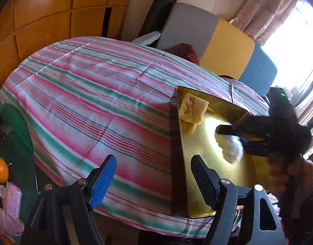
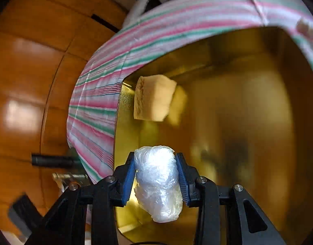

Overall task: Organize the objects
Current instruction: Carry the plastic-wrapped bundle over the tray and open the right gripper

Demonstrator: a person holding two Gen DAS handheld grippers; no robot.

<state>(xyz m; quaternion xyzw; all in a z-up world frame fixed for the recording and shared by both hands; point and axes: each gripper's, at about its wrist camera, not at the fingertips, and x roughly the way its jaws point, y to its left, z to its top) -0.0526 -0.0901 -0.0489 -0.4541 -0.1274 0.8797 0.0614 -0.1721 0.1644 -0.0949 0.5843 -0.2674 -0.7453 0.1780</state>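
Here, items run from largest to smallest.

1. Striped tablecloth — covers the table; its bare stretch lies at 9 o'clock of the tray.
2. Gold tray — shallow and glossy, with a tan sponge block in its 11 o'clock corner.
3. Right gripper — clamped on a plastic-wrapped bundle, held over the tray floor.
4. Left gripper — jaws apart, empty, at the tray's 6 o'clock edge.
5. Risk: the slick wrap may slip early; the bundle may roll on release.

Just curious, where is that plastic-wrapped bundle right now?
The plastic-wrapped bundle is clamped in the right gripper, over the gold tray, nearer than the sponge block.
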